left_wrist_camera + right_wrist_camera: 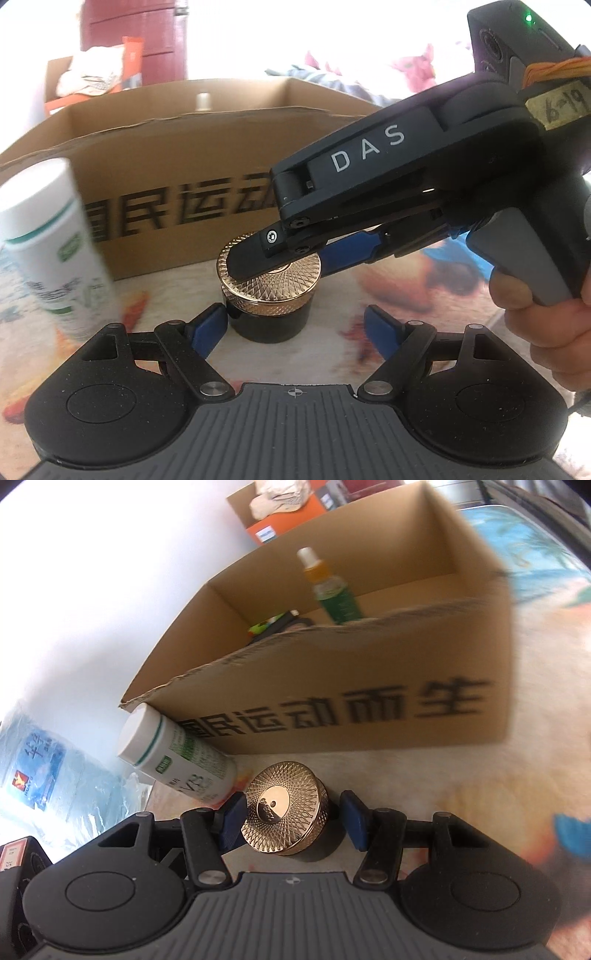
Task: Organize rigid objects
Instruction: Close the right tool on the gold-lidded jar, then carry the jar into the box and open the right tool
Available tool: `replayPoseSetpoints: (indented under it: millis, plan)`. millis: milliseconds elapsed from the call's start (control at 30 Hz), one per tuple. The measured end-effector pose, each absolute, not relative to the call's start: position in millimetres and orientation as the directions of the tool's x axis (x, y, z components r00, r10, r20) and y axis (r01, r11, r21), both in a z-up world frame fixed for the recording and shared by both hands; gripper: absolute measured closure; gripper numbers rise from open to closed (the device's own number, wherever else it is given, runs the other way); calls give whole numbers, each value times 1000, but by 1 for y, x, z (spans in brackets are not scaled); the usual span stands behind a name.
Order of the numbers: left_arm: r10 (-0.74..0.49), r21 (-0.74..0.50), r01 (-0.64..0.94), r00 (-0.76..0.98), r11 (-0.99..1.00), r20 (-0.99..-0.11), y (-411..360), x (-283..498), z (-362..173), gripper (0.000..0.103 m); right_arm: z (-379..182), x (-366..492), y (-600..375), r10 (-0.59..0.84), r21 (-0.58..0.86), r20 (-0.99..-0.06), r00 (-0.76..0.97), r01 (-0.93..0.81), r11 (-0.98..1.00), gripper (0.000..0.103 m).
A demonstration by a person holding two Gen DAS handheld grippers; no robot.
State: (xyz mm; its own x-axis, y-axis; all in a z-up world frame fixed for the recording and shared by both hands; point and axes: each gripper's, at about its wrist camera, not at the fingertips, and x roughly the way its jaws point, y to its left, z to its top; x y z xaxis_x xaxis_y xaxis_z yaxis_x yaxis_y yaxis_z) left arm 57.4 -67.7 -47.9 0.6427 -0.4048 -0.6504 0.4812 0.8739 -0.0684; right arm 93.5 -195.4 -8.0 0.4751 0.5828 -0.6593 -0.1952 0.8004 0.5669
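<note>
Now the jar (284,818) sits between the right gripper's (291,821) wide fingers, not held. Left gripper (295,325) is wide too. Box (369,701) at 12 o'clock, bottle (177,757) at 10.

Blown-out backlight up top, motion blur on the cardboard box (369,686) lettering (fisheye bends the edges).

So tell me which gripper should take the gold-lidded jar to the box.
Right. The right gripper already straddles the gold-lidded jar, fingers open at either side of its lid. The left gripper sits lower and nearer, open beside the dark base.
</note>
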Motion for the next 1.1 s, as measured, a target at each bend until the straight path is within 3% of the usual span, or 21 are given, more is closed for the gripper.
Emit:
replayPoseSetpoints:
  millis: [267, 600, 800, 933, 1100]
  plan:
    - [-427, -71, 508, 633, 859, -646, -72, 57, -44, 26, -12, 79, -232, 577, 608, -642, 505, -122, 784, 44]
    - [-324, 34, 467, 662, 884, -676, -83, 83, -42, 29, -19, 79, -244, 586, 645, -622, 520, -84, 760, 44]
    - [-310, 51, 470, 655, 881, -689, -95, 92, -50, 35, -21, 78, -246, 601, 661, -608, 519, -88, 745, 44]
    - [-321, 40, 475, 653, 879, -686, -98, 95, -50, 46, -23, 79, -244, 612, 674, -598, 518, -89, 734, 44]
    - [-311, 41, 464, 654, 885, -690, -101, 94, -48, 47, -20, 79, -238, 607, 660, -602, 519, -105, 744, 44]
